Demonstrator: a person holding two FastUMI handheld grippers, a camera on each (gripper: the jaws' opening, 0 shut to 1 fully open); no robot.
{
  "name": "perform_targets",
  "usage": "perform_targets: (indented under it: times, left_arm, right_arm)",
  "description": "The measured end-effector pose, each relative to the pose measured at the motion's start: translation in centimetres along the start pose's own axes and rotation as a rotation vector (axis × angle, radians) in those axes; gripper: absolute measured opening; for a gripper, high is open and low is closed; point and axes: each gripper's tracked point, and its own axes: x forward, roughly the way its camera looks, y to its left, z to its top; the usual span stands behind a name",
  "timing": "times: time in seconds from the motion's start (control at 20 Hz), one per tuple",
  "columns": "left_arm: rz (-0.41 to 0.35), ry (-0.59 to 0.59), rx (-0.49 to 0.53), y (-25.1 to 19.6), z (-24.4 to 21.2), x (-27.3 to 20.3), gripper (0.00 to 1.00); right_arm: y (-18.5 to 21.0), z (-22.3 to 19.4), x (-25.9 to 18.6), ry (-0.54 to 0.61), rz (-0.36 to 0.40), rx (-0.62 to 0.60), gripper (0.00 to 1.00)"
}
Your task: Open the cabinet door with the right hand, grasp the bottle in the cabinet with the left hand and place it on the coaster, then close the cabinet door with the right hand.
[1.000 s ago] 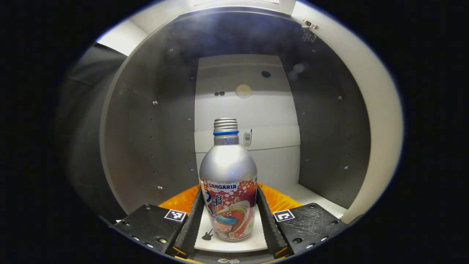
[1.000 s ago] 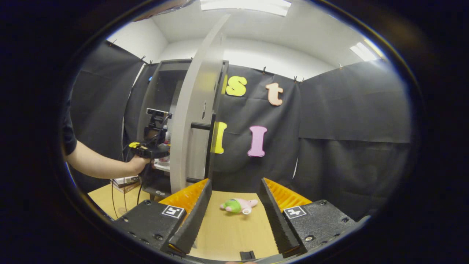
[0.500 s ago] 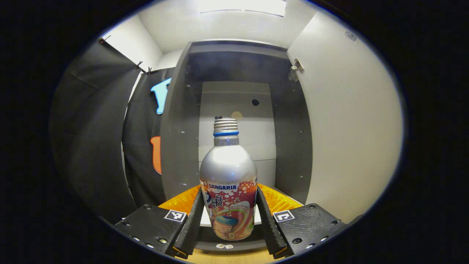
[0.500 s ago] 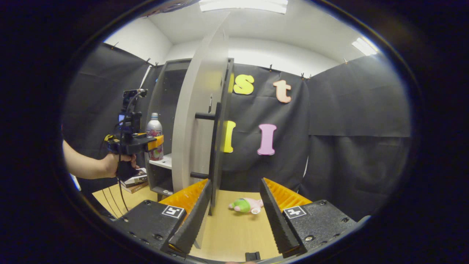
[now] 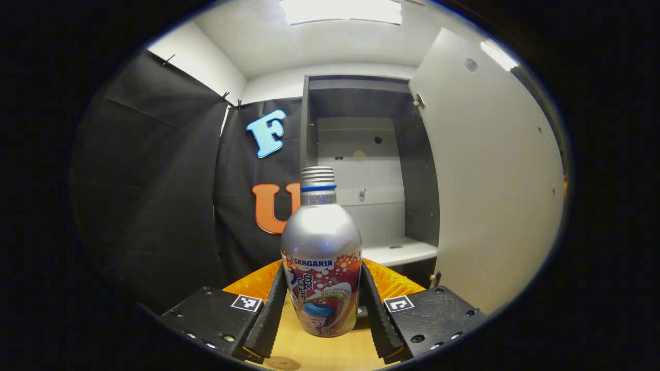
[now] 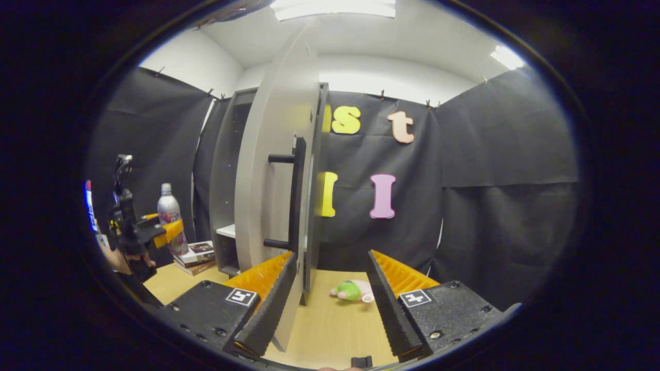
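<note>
**Holding the bottle clear of the open cabinet**

Clamping item: left gripper (image 5: 322, 304), both black ribbed fingers (image 5: 269, 309) pressed against the lower sides of the bottle (image 5: 320, 268). Also seen from the right gripper view at the far left (image 6: 160, 234), carried by a hand (image 6: 121, 262).

Bottle: silver metal body, threaded neck with a blue ring, printed band in red and orange around the lower half. Upright between the fingers, outside the cabinet and in front of it, above the wooden table (image 5: 314, 353).

Cabinet (image 5: 361, 170): tall, grey inside, with a white shelf (image 5: 397, 252) low down and a pale back panel. Stands behind the bottle.

Cabinet door (image 5: 490, 190): swung wide open, its pale inner face to the right of the cabinet opening in the left gripper view. In the right gripper view it is seen nearly edge-on (image 6: 273, 170), with a black bar handle (image 6: 295, 196) on its outer face.

Right gripper (image 6: 330, 304): fingers spread apart, nothing between them; the door's lower edge sits just beyond its left finger.

Other items: a small green and pink plush toy (image 6: 355, 291) lying on the table beyond the right gripper; a stack of books (image 6: 195, 255) beside the cabinet base.
</note>
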Motion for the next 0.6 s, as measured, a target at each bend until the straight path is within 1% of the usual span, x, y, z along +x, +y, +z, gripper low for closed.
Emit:
perform_targets:
  times: [0.1,0.2,0.45,0.6]
  left_arm:
    - [-0.017,0.025,0.054,-0.4,-4.0,-1.2,0.71]
    - [-0.019,0.074,0.082,-0.3,-7.8,-1.8,0.71]
    - [0.057,0.155,0.026,3.2,-14.5,-1.6,0.71]
    - [0.109,0.192,0.019,5.7,-18.3,-1.3,0.71]
  right_arm:
    - [-0.2,-0.5,0.0,0.025,-0.011,0.008,0.86]
    - [-0.6,-0.4,-0.1,0.039,-0.027,0.004,0.86]
    - [-1.1,-0.8,-0.9,0.086,-0.072,-0.011,0.86]
    - [0.1,-1.5,-1.1,0.122,-0.072,-0.044,0.86]
